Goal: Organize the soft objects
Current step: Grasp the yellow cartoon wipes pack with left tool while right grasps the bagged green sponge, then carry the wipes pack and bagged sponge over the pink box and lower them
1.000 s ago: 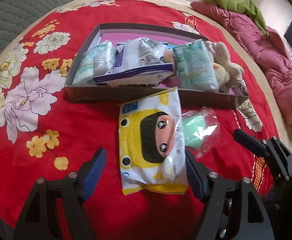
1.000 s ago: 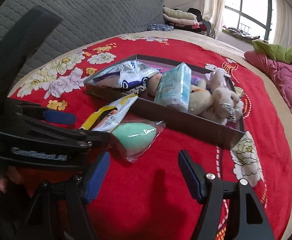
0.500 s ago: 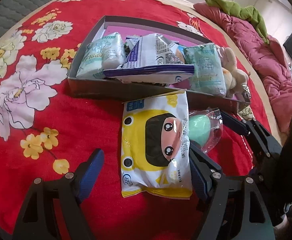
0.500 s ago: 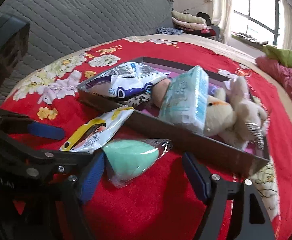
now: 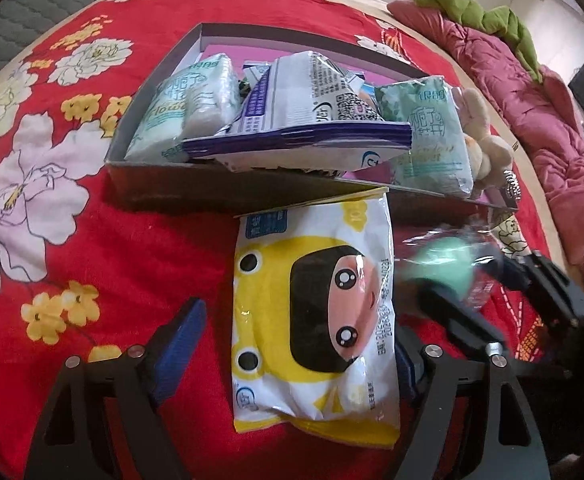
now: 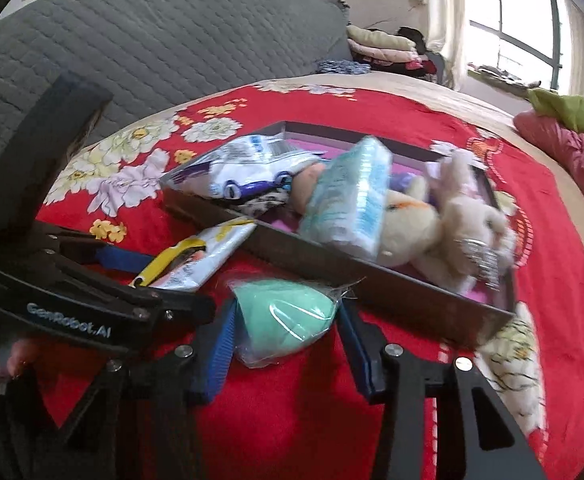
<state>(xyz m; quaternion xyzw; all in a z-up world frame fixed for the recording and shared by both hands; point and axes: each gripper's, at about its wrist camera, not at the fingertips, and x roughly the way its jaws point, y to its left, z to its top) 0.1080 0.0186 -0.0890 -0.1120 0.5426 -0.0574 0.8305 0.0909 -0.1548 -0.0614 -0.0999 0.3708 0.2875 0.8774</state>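
A yellow wipes pack (image 5: 312,312) with a cartoon face lies flat on the red floral bedspread, its top edge against the dark box (image 5: 212,188). My left gripper (image 5: 292,352) is open and straddles the pack, with a gap at the left pad. To its right lies a green sponge in a clear bag (image 6: 284,320). My right gripper (image 6: 288,340) is closing on it, and both blue pads touch the bag's sides. The same sponge (image 5: 448,260) is blurred in the left wrist view. The box (image 6: 372,284) holds tissue packs, a white-and-blue bag and a plush toy (image 6: 444,220).
A grey quilted headboard (image 6: 172,40) rises behind the bed. A pink quilt (image 5: 552,128) with a green cloth lies along the right side. Folded clothes sit by the window (image 6: 512,40). Bare red bedspread (image 5: 92,260) spreads left of the wipes pack.
My right gripper moved forward around the green sponge and its jaws narrowed onto the bag. My left gripper came lower and closer over the wipes pack, still open.
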